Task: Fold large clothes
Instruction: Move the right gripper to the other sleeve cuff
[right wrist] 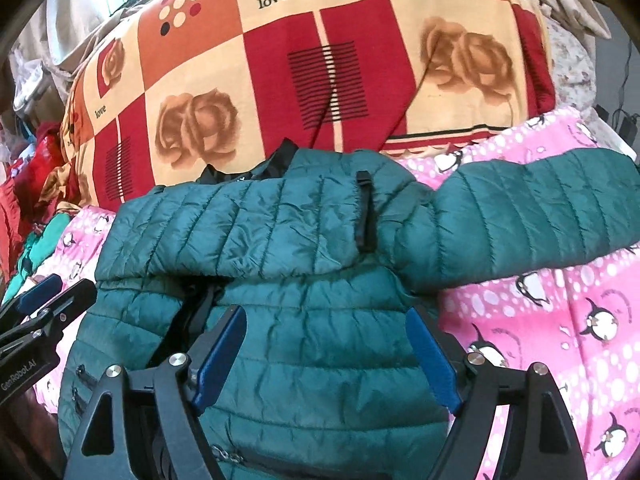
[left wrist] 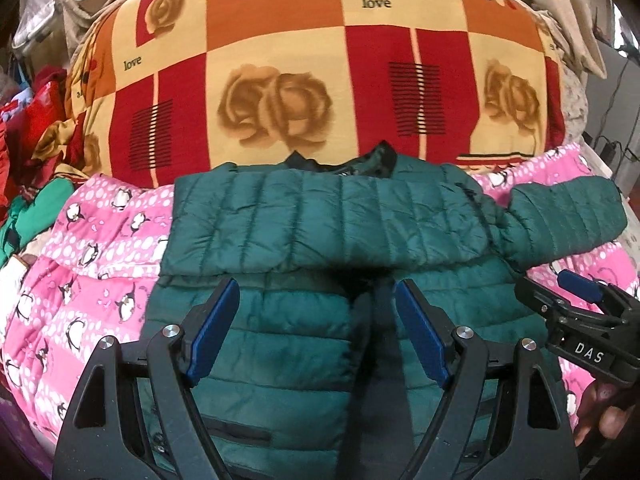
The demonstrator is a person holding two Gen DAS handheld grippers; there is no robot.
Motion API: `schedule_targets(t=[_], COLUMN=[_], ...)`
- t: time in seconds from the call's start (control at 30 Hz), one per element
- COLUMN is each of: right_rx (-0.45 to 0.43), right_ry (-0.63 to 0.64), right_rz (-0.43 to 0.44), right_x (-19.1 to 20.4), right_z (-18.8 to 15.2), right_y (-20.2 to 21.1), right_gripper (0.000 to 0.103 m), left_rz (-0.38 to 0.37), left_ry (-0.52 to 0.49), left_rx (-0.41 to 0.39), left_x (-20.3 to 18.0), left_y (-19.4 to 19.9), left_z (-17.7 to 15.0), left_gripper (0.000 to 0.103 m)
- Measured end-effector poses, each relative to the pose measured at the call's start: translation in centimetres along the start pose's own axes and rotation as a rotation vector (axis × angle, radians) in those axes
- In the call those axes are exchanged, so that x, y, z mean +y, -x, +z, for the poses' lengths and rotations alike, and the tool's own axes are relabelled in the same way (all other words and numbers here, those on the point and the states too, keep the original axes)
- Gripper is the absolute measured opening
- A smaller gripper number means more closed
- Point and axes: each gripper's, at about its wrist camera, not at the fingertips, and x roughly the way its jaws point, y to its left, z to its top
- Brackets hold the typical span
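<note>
1 dark green quilted puffer jacket [left wrist: 320, 220] lies front-up on a pink blanket printed with penguins and white dots [left wrist: 92, 280], collar toward the far side. 1 sleeve is folded across the chest; the other sleeve [right wrist: 540, 216] sticks out sideways onto the pink blanket. 1 short black strap [right wrist: 366, 216] shows at the shoulder seam, and 1 dark zip pocket opening shows low on the front. Behind the collar, 1 large quilt in red, orange and cream squares with brown roses [left wrist: 320, 60] is piled up; the word "love" reads on it 2 times in each view. 2 black grippers with blue pads are in view. The left gripper [left wrist: 318, 336] hangs over the jacket's lower front, jaws spread apart, nothing between the pads. The right gripper [right wrist: 326, 354] hangs over the front as well, jaws apart, gripping nothing. Lettering "DAS" shows on the right gripper's body in the left view; "GenRobot.AI" shows on the left gripper's body in the right view. A heap of red and green cloth [left wrist: 28, 152] sits at the far left edge.
</note>
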Motion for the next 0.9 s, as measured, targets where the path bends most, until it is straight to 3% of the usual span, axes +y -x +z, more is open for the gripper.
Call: schedule_targets(t=[0.6,0.9], right_rx=[-0.017,-0.033], right_ry=[-0.048,-0.070], right_rz=[-0.039,-0.094], right_x=[-3.2,-5.4], right_z=[-1.0,-0.2], right_y=[0.8,0.3], right_gripper=[0.080,0.080], left_rz=[-0.018,-0.104], left_ry=[-0.004,0.079], left_rx=[0.013,0.035], left_x=[-2.2,-0.2], left_y=[-0.9,-3.4], left_z=[-0.5,0.3], left_gripper=[0.081,0.081])
